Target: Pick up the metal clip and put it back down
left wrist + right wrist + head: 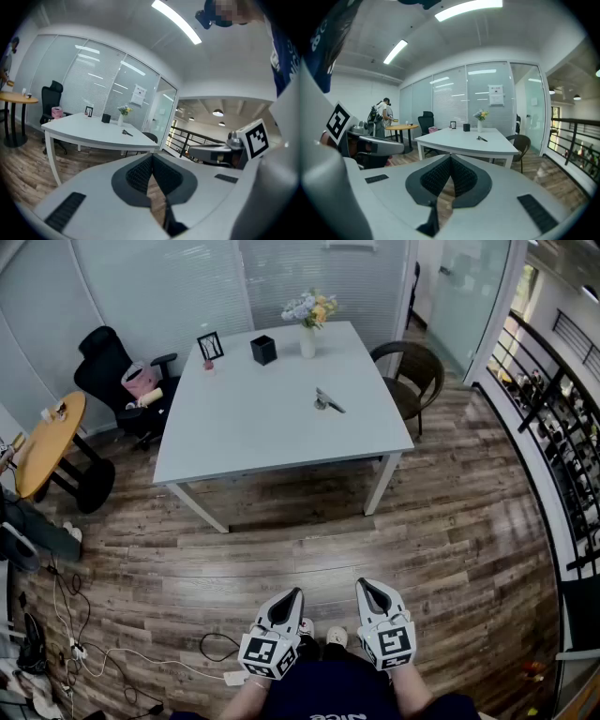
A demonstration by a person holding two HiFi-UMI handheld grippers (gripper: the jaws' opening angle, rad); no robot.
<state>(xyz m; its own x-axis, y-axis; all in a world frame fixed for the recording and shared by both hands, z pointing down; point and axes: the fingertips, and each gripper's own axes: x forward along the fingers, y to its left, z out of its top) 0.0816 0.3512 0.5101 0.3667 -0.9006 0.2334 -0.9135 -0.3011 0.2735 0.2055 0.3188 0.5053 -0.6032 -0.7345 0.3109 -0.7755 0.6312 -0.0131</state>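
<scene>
Both tongs are closed tight and hold nothing.

In the head view the left gripper [294,594] and the right gripper [363,585] hang low by our body over the wooden floor [281,545], well apart from the white table [234,437]. The metal clip [328,401] lies on the table's right half, clear of the flower vase [308,334] and the black box [263,350]. Its long axis runs diagonally from upper left to lower right. The thin end points towards the table's right edge and the bulkier end towards the vase.

In the left gripper view the ribbed pads [139,174] meet with nothing between them. The clip is a small dark shape on the tabletop far ahead.

In the right gripper view the pads likewise touch, and the clip lies ahead, slightly right of the jaw line.

We judge the step in hand to be the approach. We should walk up to the table, part one gripper's jaws before reaching, and bring them in across the clip's long axis, so the pads close on its narrow width rather than its ends. The right gripper looks better placed for that.
</scene>
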